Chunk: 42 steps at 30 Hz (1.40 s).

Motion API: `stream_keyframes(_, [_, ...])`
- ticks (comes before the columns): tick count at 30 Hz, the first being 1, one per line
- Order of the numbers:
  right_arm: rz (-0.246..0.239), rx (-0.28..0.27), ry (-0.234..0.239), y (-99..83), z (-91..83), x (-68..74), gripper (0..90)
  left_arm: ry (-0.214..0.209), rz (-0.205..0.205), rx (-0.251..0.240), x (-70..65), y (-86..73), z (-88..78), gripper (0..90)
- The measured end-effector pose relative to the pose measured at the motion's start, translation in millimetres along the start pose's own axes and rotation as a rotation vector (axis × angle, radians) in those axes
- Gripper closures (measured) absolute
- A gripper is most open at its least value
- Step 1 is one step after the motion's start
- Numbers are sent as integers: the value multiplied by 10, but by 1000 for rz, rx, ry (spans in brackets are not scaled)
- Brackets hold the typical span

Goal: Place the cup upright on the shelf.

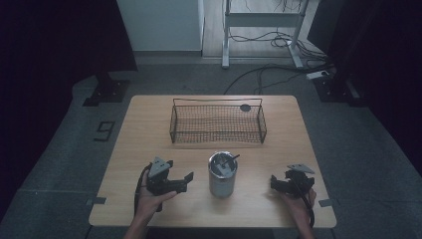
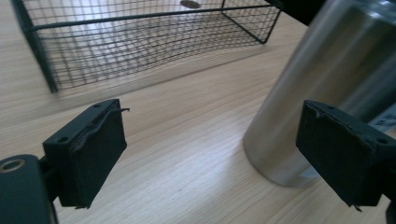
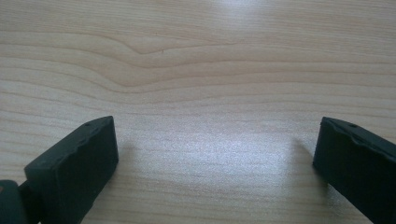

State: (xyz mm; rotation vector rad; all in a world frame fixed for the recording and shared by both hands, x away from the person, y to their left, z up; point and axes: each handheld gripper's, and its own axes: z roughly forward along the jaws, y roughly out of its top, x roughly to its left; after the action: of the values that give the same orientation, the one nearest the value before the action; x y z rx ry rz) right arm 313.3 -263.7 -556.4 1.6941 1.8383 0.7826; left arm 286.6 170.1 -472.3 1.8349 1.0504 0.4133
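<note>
A steel tumbler (image 1: pixel 222 175) with a lidded top stands upright at the front middle of the wooden table (image 1: pixel 144 134). My left gripper (image 1: pixel 185 181) is open just left of it, jaws pointing at it, nothing between them. In the left gripper view the tumbler (image 2: pixel 317 88) rises behind the right jaw, and the open left gripper (image 2: pixel 217 154) has bare wood in its gap. To the tumbler's right my right gripper (image 1: pixel 273 183) lies low, held by a hand. In its own view the right gripper (image 3: pixel 215 163) stands open over bare table.
A black wire basket (image 1: pixel 217 123) stands behind the tumbler at the table's middle back, seen empty through its mesh (image 2: pixel 140 42). A small dark disc (image 1: pixel 245 107) lies by its far right corner. Cables and desk legs are on the floor beyond.
</note>
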Motion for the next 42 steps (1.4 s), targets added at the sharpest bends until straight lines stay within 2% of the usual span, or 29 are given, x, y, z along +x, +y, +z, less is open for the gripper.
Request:
stream_keyframes(1, [0, 0, 0, 0, 0, 0, 0, -6, -3, -17, -36, 22, -4, 88])
stream_keyframes(6, [0, 0, 0, 0, 0, 0, 0, -31, 3, -24, -101, 56, 6, 97])
stream_keyframes(14, [0, 0, 0, 0, 0, 0, 0, -69, 38, 5, -241, 31, 100, 95])
stream_keyframes(19, [0, 0, 0, 0, 0, 0, 0, -112, 59, 13, -346, 39, 160, 85])
stream_keyframes(25, [0, 0, 0, 0, 0, 0, 0, -135, 81, 30, -437, 68, 227, 74])
stream_keyframes(29, [0, 0, 0, 0, 0, 0, 0, -173, 102, 40, -506, 96, 269, 56])
stream_keyframes(42, [0, 0, -1, 0, 0, 0, 0, -202, 136, 52, -618, 112, 321, 50])
